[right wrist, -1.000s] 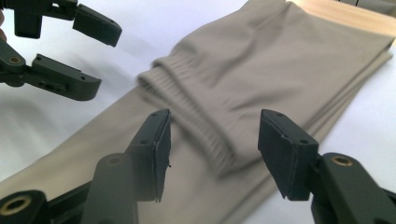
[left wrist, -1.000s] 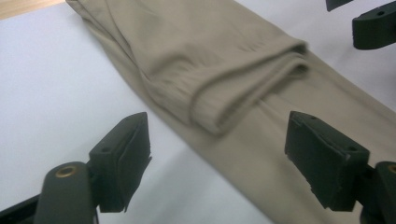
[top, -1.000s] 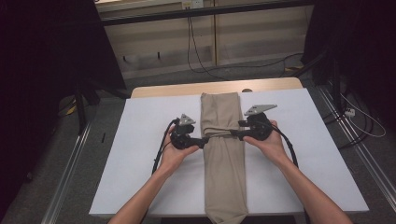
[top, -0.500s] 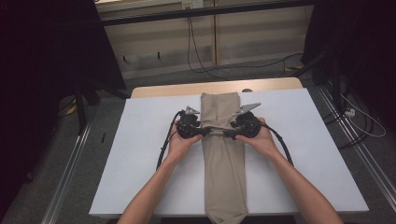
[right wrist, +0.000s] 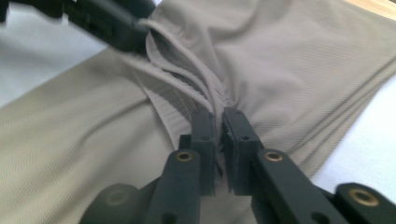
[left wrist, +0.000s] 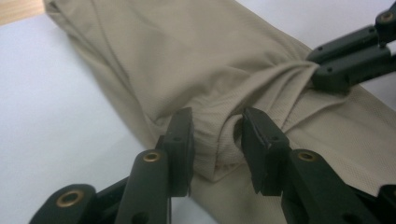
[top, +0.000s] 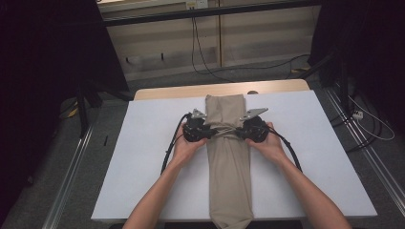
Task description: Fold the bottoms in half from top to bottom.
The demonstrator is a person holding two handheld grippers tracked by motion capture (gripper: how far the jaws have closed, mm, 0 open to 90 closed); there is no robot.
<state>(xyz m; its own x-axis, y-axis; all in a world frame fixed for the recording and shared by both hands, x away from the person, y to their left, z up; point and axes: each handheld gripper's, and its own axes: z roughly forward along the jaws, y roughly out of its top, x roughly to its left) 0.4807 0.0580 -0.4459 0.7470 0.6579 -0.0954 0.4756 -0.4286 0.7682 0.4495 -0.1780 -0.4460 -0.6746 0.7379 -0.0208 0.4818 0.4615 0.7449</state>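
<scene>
A long beige folded cloth (top: pixel 228 162) lies down the middle of the white table (top: pixel 143 162), its near end hanging over the edge. Both grippers pinch it at mid-length — the left gripper (left wrist: pixel 215 140) has just been closing on a bunched fold, the right gripper (right wrist: pixel 219 122) has clamped thin pleats. Next likely a lift and fold — nothing blocks it but trailing cables (top: pixel 172 143).
</scene>
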